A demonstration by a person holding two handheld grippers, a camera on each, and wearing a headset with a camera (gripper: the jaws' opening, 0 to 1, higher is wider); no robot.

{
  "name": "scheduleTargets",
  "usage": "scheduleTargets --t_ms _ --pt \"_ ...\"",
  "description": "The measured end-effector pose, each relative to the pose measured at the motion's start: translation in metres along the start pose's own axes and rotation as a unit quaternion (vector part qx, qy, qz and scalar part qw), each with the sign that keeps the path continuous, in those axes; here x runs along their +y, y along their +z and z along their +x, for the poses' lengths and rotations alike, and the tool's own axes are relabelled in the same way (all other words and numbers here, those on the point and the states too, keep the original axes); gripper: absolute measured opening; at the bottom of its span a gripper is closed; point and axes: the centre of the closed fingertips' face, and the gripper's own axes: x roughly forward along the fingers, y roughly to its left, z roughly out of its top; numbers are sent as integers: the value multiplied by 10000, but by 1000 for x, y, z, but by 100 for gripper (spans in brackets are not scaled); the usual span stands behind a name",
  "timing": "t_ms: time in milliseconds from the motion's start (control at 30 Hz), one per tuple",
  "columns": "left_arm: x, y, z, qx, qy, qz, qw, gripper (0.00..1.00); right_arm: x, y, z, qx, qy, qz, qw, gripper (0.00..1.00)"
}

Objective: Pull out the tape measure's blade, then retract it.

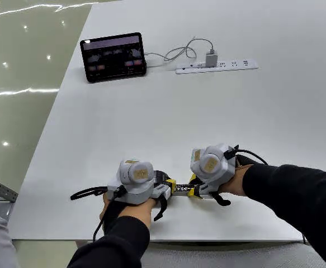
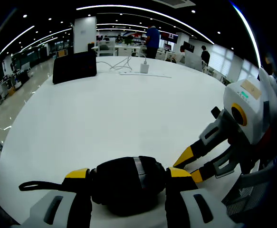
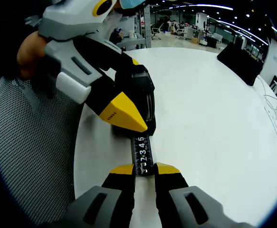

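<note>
Lower centre of the head view: the left gripper [image 1: 165, 191] has its yellow-tipped jaws clamped around the black, rounded tape measure case [image 2: 126, 183], which rests on the white tabletop [image 1: 218, 117] near its front edge. A short length of dark blade [image 3: 142, 153] with white numerals runs from the case to the right gripper [image 3: 144, 169], whose jaws pinch the blade's end. The grippers are near each other. Upper left: black tablet [image 1: 113, 56], screen lit. To its right: white power strip [image 1: 217, 66] with a white charger [image 1: 211, 58] plugged in.

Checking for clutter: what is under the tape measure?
The white table; the tape measure rests on it, clamped by the left gripper. Its underside is hidden.
</note>
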Motion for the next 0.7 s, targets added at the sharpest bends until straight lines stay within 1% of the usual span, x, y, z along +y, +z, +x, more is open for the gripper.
scheduleTargets --t_ms 67,100,200,267,300,333,367,400,500,633,700 --pt "0 0 0 1 3 2 10000 58 0 0 -1 -13 -18 -94 10000 12" --pt "0 0 0 -1 3 -4 10000 58 0 -1 -1 -24 -31 -58 10000 12" --pt "0 0 0 -7 4 -9 10000 58 -1 -1 -3 -157 -61 -99 9998 12" --pt "0 0 0 -10 5 -23 10000 58 0 -2 -4 -214 -115 -239 9994 12" --pt "0 0 0 -10 6 -21 10000 58 -1 -1 -4 -217 -117 -195 9995 12" --pt "0 0 -1 -13 4 -28 10000 58 -2 -1 -4 -221 -118 -77 9997 12" --pt "0 0 -1 -15 2 -64 10000 58 -3 -1 -3 -212 -170 -213 9994 11" --pt "0 0 -1 -10 -2 -62 10000 58 -2 -1 -3 -192 -176 -274 9993 11" --pt "0 0 -1 -9 -13 -80 10000 58 -2 0 -2 -190 -158 -191 9995 10" --pt "0 0 -2 -3 -16 -63 10000 58 -3 1 -1 -238 -98 -271 9993 10" --pt "1 0 -2 -1 -25 -73 10000 58 -3 2 0 -258 -62 -229 9994 10"
